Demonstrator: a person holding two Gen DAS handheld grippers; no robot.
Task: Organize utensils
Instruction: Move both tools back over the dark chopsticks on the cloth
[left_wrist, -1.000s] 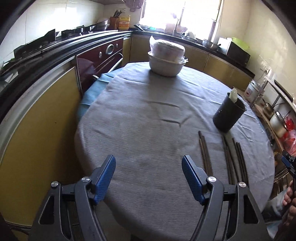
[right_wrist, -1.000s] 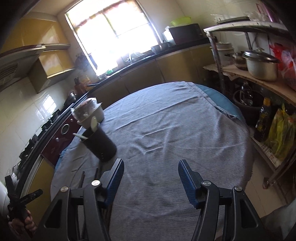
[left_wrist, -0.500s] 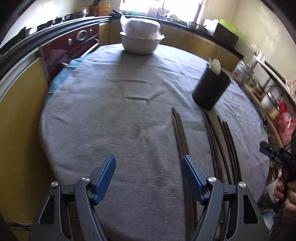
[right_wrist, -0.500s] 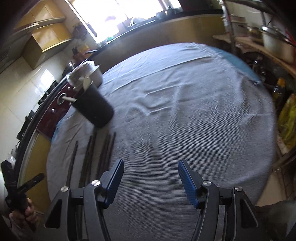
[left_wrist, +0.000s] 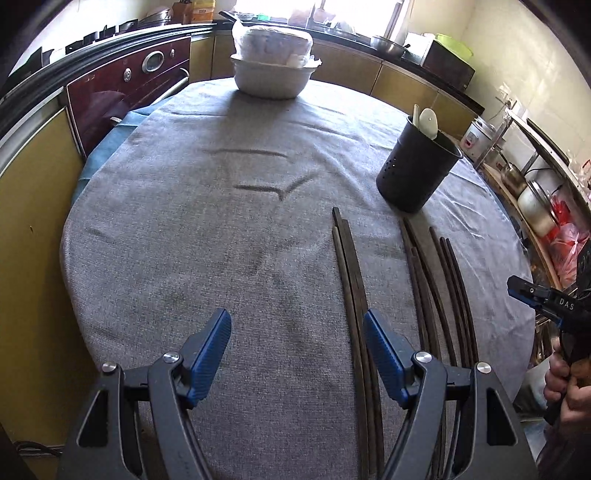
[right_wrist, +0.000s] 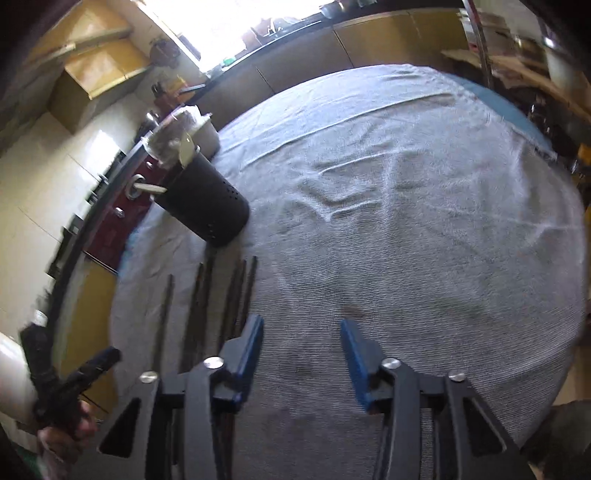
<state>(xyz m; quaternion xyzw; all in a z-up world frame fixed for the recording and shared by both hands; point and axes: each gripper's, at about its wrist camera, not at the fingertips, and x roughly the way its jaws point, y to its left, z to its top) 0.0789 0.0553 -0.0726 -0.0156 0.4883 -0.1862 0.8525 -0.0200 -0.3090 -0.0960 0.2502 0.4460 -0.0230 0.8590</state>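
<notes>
Chopsticks (left_wrist: 424, 291) lay loose in a row on the grey cloth of the round table (left_wrist: 184, 258), long, dark and thin, running from the near edge toward the black holder (left_wrist: 415, 166). That perforated holder stood upright just beyond their far tips, with a pale spoon (left_wrist: 428, 122) already in it. A covered white bowl (left_wrist: 273, 70) sat well apart at the far side of the table.

The left gripper (left_wrist: 297, 354) hung released over bare cloth, nothing between its blue pads; the leftmost chopsticks passed just beside and under its right finger. The right gripper (right_wrist: 301, 349) was closing with only cloth between its fingers, and its view was smeared by motion. The row of chopsticks (right_wrist: 221, 302) lay off to its left, under its left finger at the near end.

The step in hand seemed to be lining up for a first pickup. Doing it well would probably mean centring one gripper across a single pair, at right angles to the sticks, and nearer the middle than the tip so they would not swing. Such thin sticks lying flat would likely need the pads brought right down to the cloth. Neighbouring sticks lay close and could be nudged or caught too. The holder's mouth looked narrow, so tipping the sticks upright before lowering them in would be wise.
</notes>
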